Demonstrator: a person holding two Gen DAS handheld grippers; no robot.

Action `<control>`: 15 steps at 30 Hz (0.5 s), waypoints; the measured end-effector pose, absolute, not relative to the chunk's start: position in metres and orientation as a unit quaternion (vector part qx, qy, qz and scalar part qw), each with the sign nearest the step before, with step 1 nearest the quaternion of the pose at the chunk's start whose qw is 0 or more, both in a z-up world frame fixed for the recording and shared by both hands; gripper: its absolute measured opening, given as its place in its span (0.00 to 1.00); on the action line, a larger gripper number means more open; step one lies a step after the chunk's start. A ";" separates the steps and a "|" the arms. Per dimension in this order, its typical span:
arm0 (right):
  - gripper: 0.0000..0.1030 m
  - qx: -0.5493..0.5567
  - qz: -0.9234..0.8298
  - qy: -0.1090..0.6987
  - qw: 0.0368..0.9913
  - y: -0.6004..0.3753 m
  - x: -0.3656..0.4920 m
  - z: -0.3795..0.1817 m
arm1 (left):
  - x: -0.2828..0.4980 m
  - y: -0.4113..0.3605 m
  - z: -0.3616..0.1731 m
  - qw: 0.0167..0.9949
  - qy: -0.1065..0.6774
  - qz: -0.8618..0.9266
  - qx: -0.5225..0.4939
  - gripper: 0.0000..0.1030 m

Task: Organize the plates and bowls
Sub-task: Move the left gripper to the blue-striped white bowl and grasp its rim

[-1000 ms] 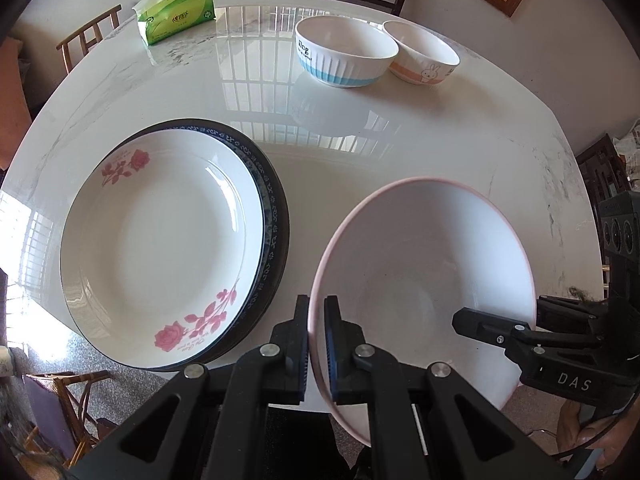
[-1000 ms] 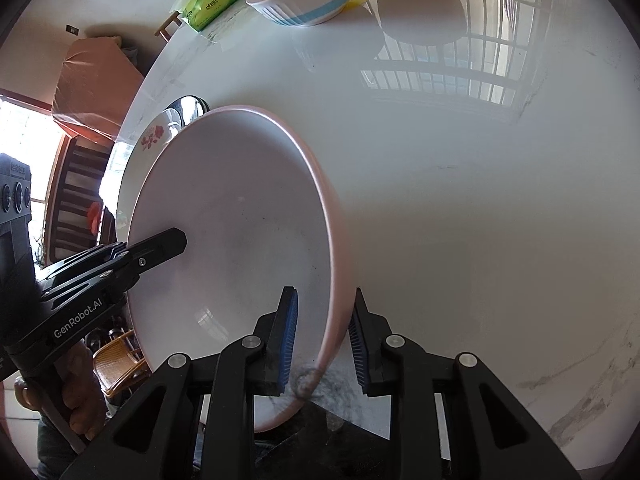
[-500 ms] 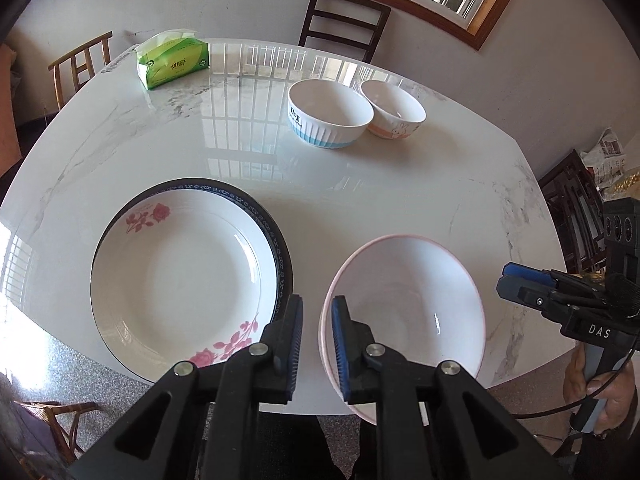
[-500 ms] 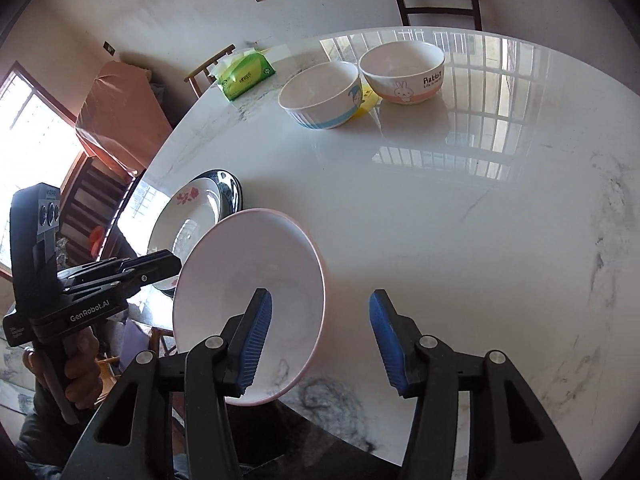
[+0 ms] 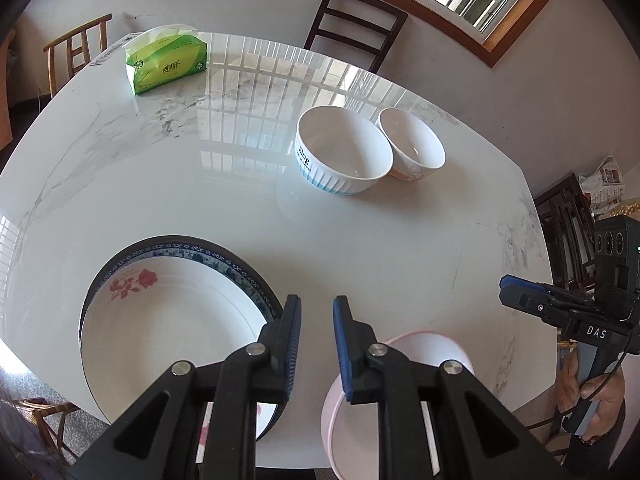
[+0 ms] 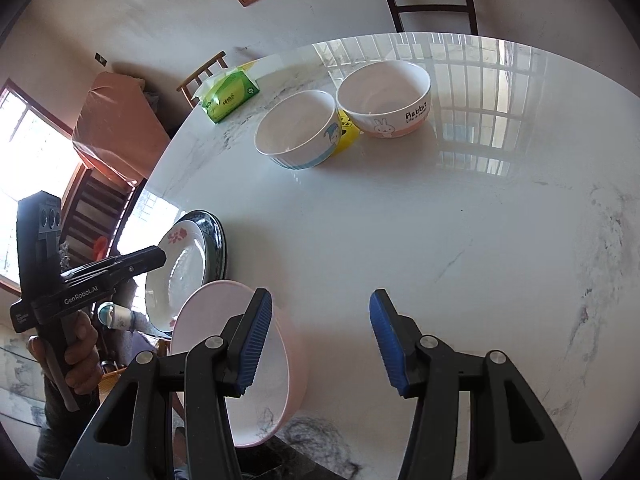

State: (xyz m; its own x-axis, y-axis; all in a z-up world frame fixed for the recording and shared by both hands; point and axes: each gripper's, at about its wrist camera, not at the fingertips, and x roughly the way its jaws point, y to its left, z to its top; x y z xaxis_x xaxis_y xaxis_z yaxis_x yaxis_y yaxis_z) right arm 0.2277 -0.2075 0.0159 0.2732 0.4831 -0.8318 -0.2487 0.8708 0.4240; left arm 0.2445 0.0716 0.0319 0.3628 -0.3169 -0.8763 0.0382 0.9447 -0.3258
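A pink-rimmed white plate (image 5: 424,348) (image 6: 276,380) lies at the table's near edge, with no pad touching it. My left gripper (image 5: 316,312) hovers above its left rim; the jaws are opening and nothing is between them. Over the plate's right side my right gripper (image 6: 320,312) is open and holds nothing. To the left, a rose-patterned plate (image 5: 160,328) (image 6: 180,264) rests on a blue-rimmed plate (image 5: 192,252). A blue-striped bowl (image 5: 340,156) (image 6: 296,132) and a rabbit bowl (image 5: 412,148) (image 6: 384,96) stand side by side further back.
A green tissue pack (image 5: 166,64) (image 6: 230,98) sits at the far left of the marble table (image 5: 200,184). A yellow object (image 6: 346,132) lies between the bowls. Chairs (image 5: 356,20) stand behind the table, and a dark cabinet (image 5: 568,232) is at the right.
Both grippers let go of the pink-rimmed plate's rim, opened and lifted back and away. The plate now lies low at the table's near edge.
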 end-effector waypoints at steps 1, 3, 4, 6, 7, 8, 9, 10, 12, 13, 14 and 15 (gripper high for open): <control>0.48 0.110 0.231 0.559 0.789 -0.207 0.235 0.015 | 0.252 0.073 0.030 0.812 0.557 -0.110 -0.132 0.18; 0.48 0.117 0.233 0.563 0.784 -0.205 0.249 0.014 | 0.267 0.075 0.025 0.805 0.564 -0.113 -0.144 0.18; 0.48 0.120 0.237 0.565 0.781 -0.203 0.256 0.015 | 0.274 0.076 0.023 0.803 0.566 -0.112 -0.150 0.18; 0.48 0.127 0.237 0.564 0.780 -0.201 0.269 0.015 | 0.289 0.076 0.021 0.799 0.568 -0.115 -0.159 0.19; 0.48 0.133 0.239 0.565 0.778 -0.199 0.276 0.014 | 0.296 0.076 0.020 0.798 0.569 -0.116 -0.160 0.19; 0.48 0.139 0.241 0.567 0.775 -0.197 0.283 0.013 | 0.303 0.075 0.018 0.797 0.572 -0.115 -0.158 0.19; 0.48 0.145 0.241 0.569 0.773 -0.195 0.290 0.012 | 0.311 0.075 0.017 0.796 0.573 -0.115 -0.157 0.19; 0.48 0.148 0.238 0.571 0.772 -0.194 0.296 0.011 | 0.317 0.074 0.017 0.795 0.574 -0.115 -0.156 0.19; 0.48 0.154 0.235 0.576 0.768 -0.190 0.309 0.007 | 0.330 0.072 0.016 0.796 0.574 -0.118 -0.152 0.19; 0.48 0.159 0.233 0.579 0.765 -0.188 0.315 0.005 | 0.337 0.071 0.016 0.796 0.575 -0.120 -0.148 0.19; 0.48 0.164 0.231 0.582 0.762 -0.186 0.320 0.002 | 0.343 0.071 0.015 0.796 0.576 -0.120 -0.145 0.19; 0.48 0.169 0.230 0.585 0.759 -0.184 0.326 0.000 | 0.349 0.071 0.015 0.796 0.576 -0.117 -0.144 0.19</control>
State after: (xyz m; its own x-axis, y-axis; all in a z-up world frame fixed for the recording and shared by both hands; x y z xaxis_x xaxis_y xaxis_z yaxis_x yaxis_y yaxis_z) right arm 0.3255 -0.1843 -0.0002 0.2098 0.5473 -0.8102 -0.1516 0.8369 0.5260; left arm 0.3488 0.0708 0.0147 0.3100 -0.3515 -0.8834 0.0197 0.9313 -0.3637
